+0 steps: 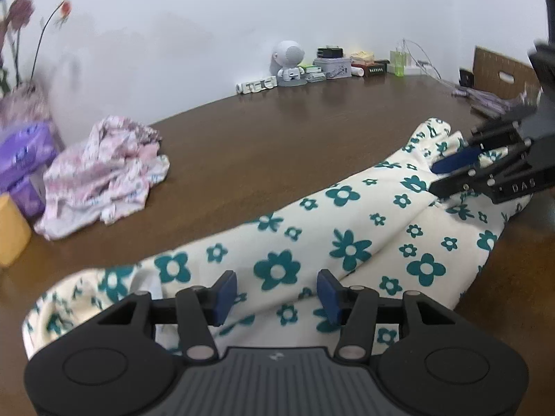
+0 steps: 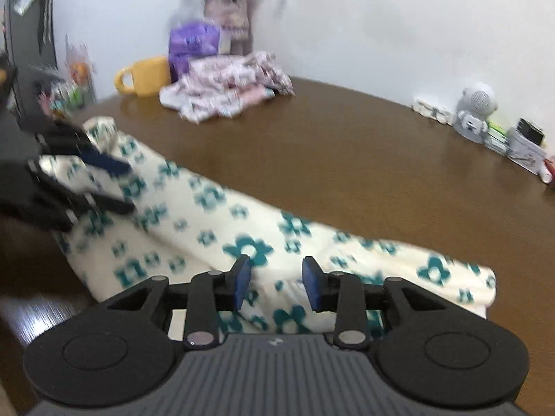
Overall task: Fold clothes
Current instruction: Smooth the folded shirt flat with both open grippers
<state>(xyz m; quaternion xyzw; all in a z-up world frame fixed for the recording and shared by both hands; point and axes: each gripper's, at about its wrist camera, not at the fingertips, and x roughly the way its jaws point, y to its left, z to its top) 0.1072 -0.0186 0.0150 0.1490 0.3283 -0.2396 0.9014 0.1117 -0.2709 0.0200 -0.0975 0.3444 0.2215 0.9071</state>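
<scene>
A cream garment with teal flowers (image 1: 347,228) (image 2: 215,215) lies folded into a long strip across the brown wooden table (image 1: 277,131). My left gripper (image 1: 277,294) hovers over one end of the strip, its blue pads apart and nothing pinched between them. In the right wrist view the left gripper (image 2: 125,187) shows at the left edge, its fingers spread above the cloth. My right gripper (image 2: 276,280) is over the other end, jaws apart with only cloth below them. The left wrist view shows this right gripper (image 1: 436,177) at the far right, also with its fingers apart.
A crumpled pink and white garment (image 1: 104,173) (image 2: 225,86) lies at the table's far side, beside purple tissue packs (image 1: 24,159) and a yellow mug (image 2: 147,76). A flower vase (image 2: 227,17), a small white robot figure (image 1: 289,64) and small boxes (image 1: 333,64) line the wall.
</scene>
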